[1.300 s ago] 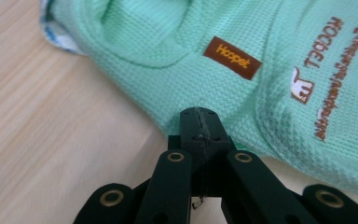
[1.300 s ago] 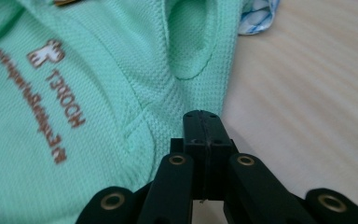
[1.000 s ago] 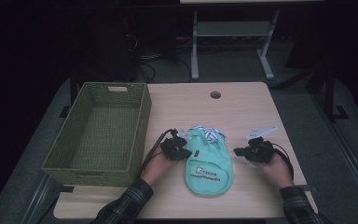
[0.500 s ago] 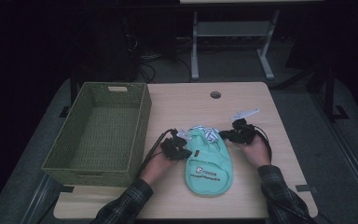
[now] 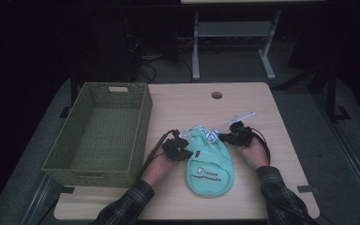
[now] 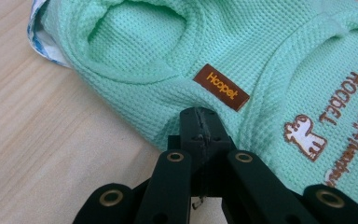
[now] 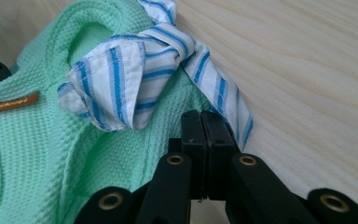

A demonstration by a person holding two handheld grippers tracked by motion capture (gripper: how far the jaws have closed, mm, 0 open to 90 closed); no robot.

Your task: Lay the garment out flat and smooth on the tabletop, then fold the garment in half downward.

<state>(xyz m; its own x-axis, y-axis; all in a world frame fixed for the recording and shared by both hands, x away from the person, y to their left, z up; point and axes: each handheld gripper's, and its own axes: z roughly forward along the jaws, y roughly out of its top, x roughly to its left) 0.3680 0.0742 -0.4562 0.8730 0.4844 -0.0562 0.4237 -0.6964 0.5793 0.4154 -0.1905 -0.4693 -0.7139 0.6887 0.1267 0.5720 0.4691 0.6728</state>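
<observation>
Mint waffle garment (image 5: 208,161) lies flat near front edge of tabletop (image 5: 262,101). My left tongs (image 6: 200,122) pinch its left edge, right tongs (image 7: 206,123) closed at striped collar (image 7: 121,79) side. Step: gripping both sides. Next: lift evenly toward basket (image 5: 145,112).

A basket (image 5: 101,131) sits along the tabletop's (image 5: 262,108) left edge. Right of it, near the front edge, lies a garment (image 5: 208,159), with a gripper at each side.
</observation>
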